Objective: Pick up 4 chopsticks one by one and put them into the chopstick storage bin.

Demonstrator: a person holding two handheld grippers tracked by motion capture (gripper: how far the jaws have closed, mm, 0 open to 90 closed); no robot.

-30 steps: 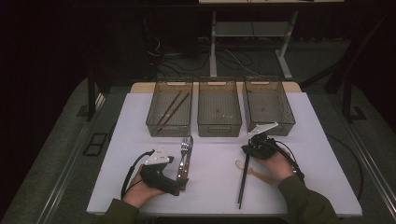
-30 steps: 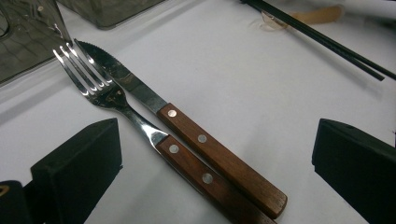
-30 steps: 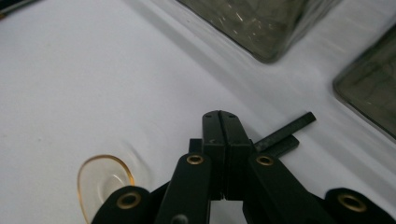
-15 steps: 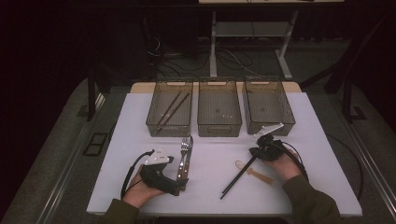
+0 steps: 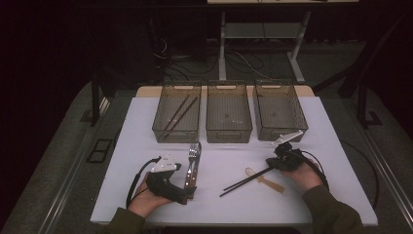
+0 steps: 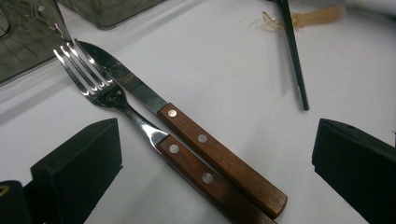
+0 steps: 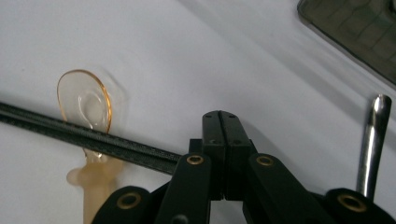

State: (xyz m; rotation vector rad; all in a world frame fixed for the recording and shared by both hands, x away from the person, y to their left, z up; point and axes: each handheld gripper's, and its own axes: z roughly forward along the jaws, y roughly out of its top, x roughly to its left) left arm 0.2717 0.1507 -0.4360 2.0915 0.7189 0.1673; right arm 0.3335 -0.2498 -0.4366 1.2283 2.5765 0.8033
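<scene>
My right gripper (image 5: 272,165) is at the table's right, shut on the end of a pair of black chopsticks (image 5: 243,181) that slant down-left over the white table. They cross an amber plastic spoon (image 7: 86,102), also lying by the right hand (image 5: 265,181). My left gripper (image 5: 186,194) rests at the front left with its jaws wide open. Between those jaws (image 6: 215,135) lie the wooden handles of a fork (image 6: 88,79) and a serrated knife (image 6: 140,93), side by side, blades pointing toward the bins.
Three smoky plastic bins stand in a row at the back: the left bin (image 5: 160,127) holds dark chopsticks, then the middle bin (image 5: 229,132) and the right bin (image 5: 280,130). A metal utensil handle (image 7: 373,140) lies beside the right gripper.
The right gripper shifted slightly right and turned, so the chopsticks' free end swung from pointing toward the front edge to pointing left. The left gripper, fork and knife stayed put.
</scene>
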